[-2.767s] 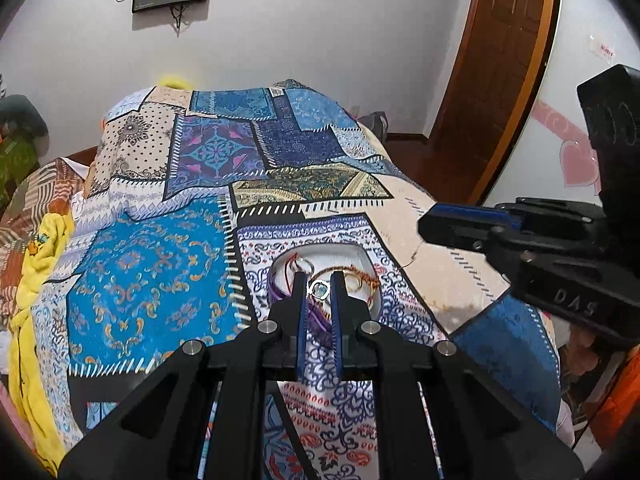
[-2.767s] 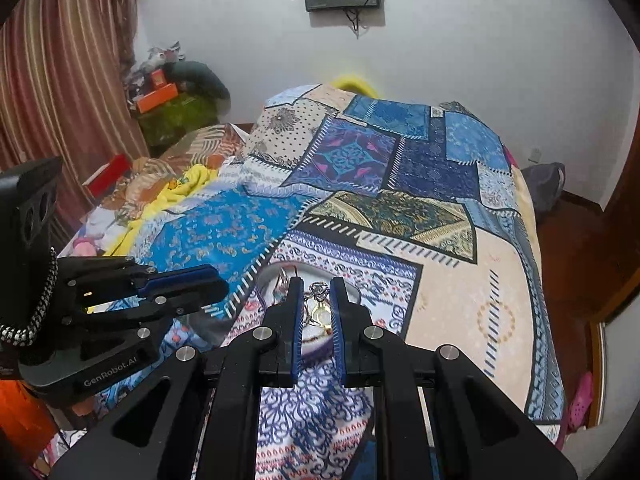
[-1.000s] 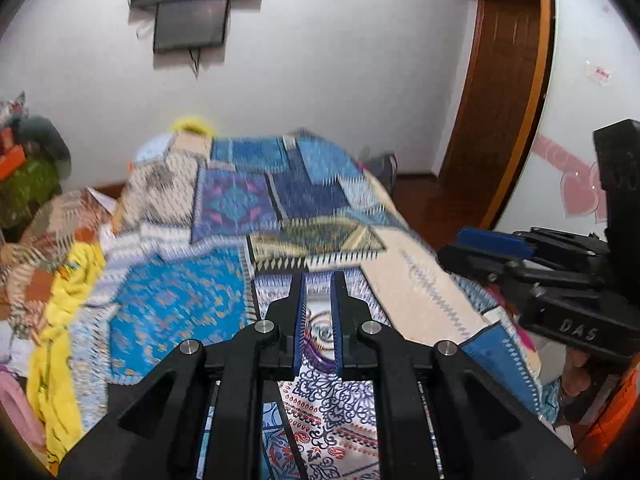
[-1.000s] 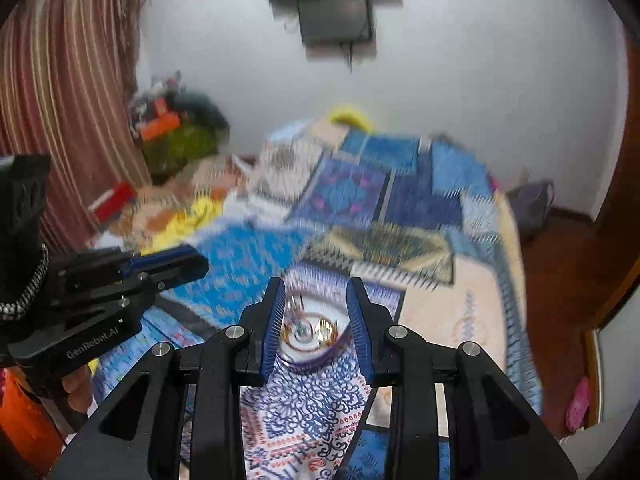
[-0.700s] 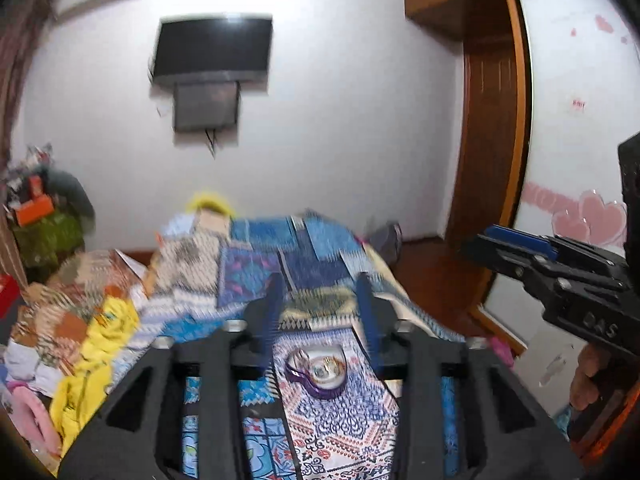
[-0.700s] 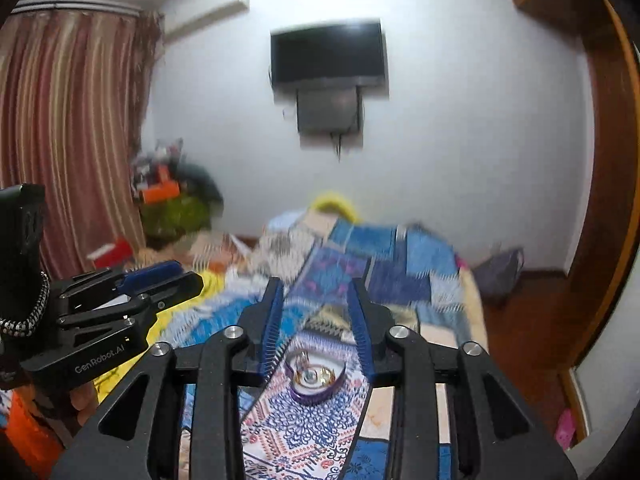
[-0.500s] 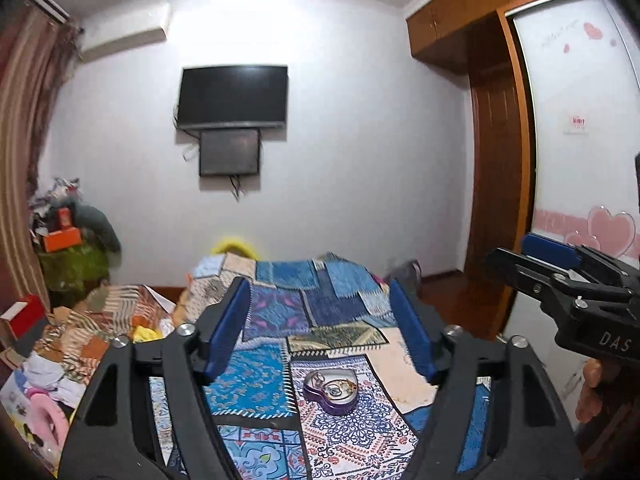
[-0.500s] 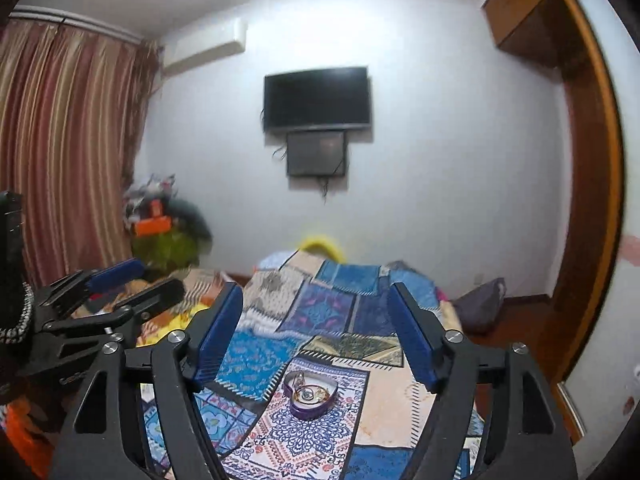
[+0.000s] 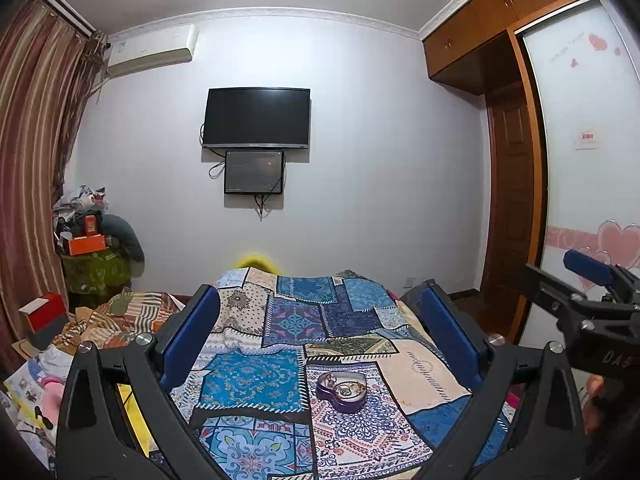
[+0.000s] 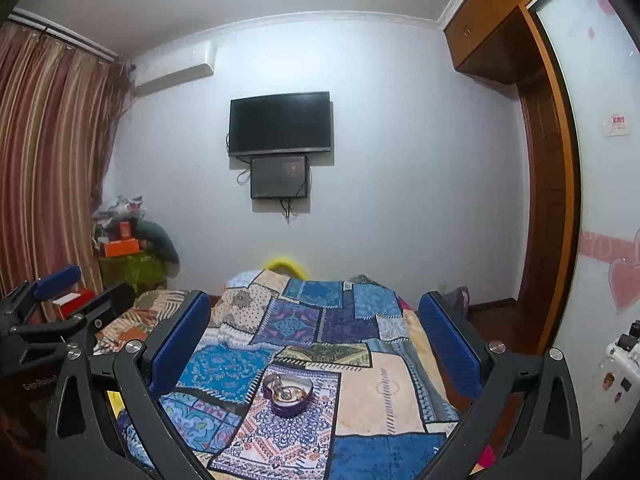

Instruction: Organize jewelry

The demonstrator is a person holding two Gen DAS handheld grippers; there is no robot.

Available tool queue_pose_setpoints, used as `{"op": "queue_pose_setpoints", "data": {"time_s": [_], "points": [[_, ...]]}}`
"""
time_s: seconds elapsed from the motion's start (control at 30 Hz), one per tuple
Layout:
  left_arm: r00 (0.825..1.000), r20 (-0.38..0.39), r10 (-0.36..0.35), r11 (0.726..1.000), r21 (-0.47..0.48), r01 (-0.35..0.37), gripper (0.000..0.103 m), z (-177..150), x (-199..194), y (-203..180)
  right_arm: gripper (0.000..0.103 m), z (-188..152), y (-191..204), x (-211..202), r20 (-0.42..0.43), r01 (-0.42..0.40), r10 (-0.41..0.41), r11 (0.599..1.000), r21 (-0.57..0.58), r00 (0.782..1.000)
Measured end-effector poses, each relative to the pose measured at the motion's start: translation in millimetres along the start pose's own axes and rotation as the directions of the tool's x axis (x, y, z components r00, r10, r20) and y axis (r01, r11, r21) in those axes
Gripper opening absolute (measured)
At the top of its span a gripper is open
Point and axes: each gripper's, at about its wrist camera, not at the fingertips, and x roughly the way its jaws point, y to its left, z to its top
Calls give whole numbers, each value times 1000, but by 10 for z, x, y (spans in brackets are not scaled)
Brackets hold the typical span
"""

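Observation:
A purple heart-shaped jewelry box (image 9: 341, 391) sits open on the patchwork bedspread (image 9: 296, 320), with small gold and silver pieces inside. It also shows in the right wrist view (image 10: 287, 394). My left gripper (image 9: 318, 338) is wide open and empty, held high and back from the box. My right gripper (image 10: 316, 340) is wide open and empty, also well back from the box. The right gripper shows at the right edge of the left wrist view (image 9: 588, 292); the left gripper shows at the left edge of the right wrist view (image 10: 64, 312).
A TV (image 9: 256, 118) hangs on the far wall. Piled clothes and boxes (image 9: 84, 248) lie left of the bed, by striped curtains (image 10: 48, 160). A wooden wardrobe and door (image 9: 508, 220) stand at the right.
Both grippers have opened wide and pulled up and far back from the jewelry box. The view now takes in the whole room.

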Motion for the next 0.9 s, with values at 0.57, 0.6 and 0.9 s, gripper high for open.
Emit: {"op": "queue_pose_setpoints", "data": {"time_s": [0.57,0.6,0.9], "points": [[999,-36,3,1000,0,-3,102,-67,19,-3,103,-77,-50,-149,-44,11,-11,1000,-4,999],[999,-39,4,1000,0,-4,102,-73,23,-5,103,-76,-53,-152,-47,11,-11,1000,-5,999],[999,-53,3,1000,-8,-3,102,-88,58,3,103,-56,-54,-128,-66,8,-9,1000,-8,998]]}}
